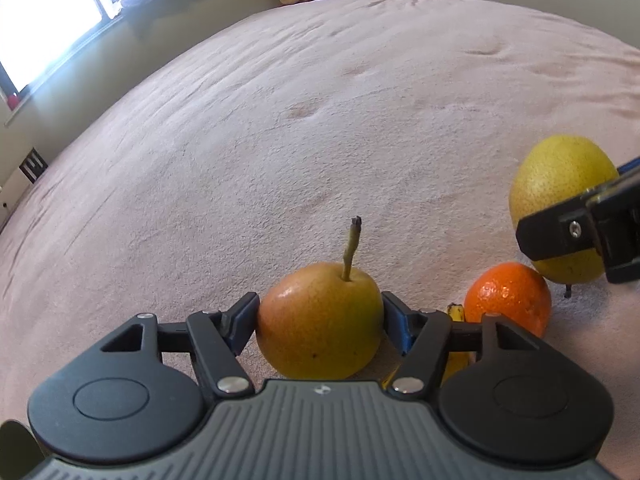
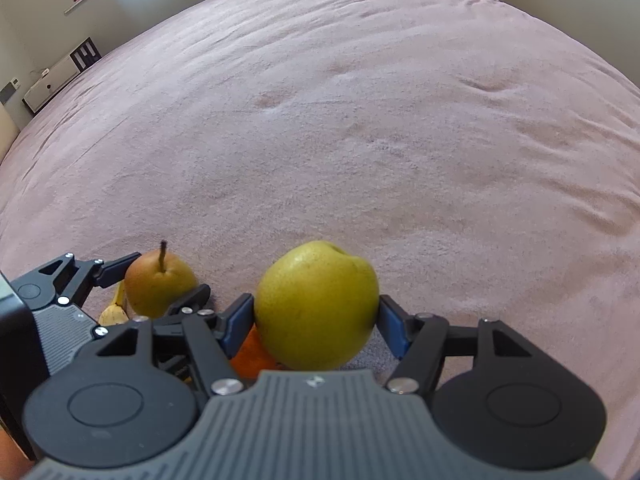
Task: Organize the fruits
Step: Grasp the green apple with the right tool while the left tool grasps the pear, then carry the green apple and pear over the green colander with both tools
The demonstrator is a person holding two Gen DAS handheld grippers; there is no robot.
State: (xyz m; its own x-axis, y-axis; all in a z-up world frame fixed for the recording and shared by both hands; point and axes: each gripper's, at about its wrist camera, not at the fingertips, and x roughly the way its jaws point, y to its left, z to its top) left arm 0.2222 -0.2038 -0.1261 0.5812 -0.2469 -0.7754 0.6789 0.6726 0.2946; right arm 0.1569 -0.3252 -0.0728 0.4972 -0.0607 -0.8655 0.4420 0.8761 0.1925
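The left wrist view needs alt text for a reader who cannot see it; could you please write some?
The left gripper clasps a reddish-yellow pear, stem up, on a pink blanket. To its right sit an orange and a banana tip, while the right gripper holds a yellow-green pear.

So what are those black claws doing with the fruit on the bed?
A person is sorting fruit with a claw in each hand. The left claw is closed around a reddish pear with its stem pointing up. The right claw grips a yellow-green pear. Both are low over the pink blanket. An orange sits between the two pears, and a banana lies partly hidden beside it. I can't tell whether the pears are being picked up or put down.
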